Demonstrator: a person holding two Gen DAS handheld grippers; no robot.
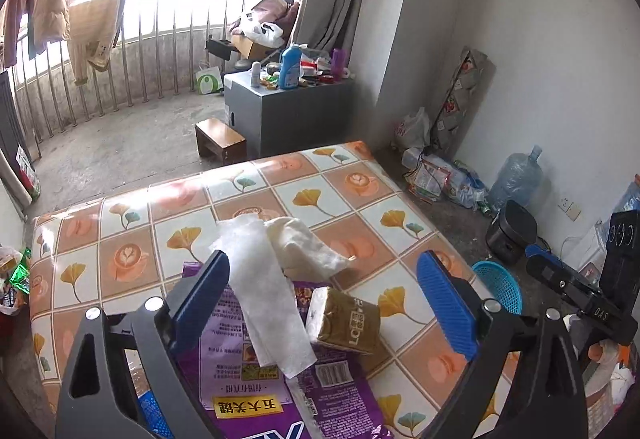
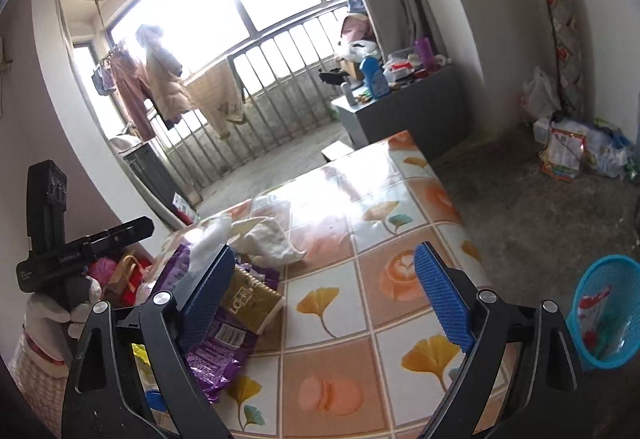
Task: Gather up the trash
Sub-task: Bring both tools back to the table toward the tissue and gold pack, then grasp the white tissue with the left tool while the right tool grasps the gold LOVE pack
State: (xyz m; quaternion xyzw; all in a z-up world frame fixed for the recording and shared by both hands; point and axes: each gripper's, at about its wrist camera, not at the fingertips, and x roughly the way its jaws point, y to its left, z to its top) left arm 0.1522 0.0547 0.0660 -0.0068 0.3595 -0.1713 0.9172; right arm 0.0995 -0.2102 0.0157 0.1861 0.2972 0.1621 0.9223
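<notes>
In the left wrist view my left gripper [image 1: 323, 259] stands open over a pile of trash on the patterned table [image 1: 132, 223]. Between its blue fingers [image 1: 446, 303] lie a long white tissue strip [image 1: 268, 303], a crumpled white tissue [image 1: 308, 247], a gold tissue pack [image 1: 348, 321] and a purple wrapper bag [image 1: 236, 371]. The pads press on none of these. My right gripper [image 2: 326, 250] is open above bare tablecloth, nothing between its fingers, with the same pile to its left: the purple bag [image 2: 218, 339], gold pack [image 2: 252, 299] and white tissues [image 2: 272, 235].
A blue plastic basket [image 2: 608, 311] stands on the floor right of the table, a wrapper inside it. A gloved hand [image 2: 60, 311] holds the other gripper at left. A grey cabinet [image 1: 288, 107], wooden stool [image 1: 220, 141], water jug [image 1: 516, 179] and bags line the floor.
</notes>
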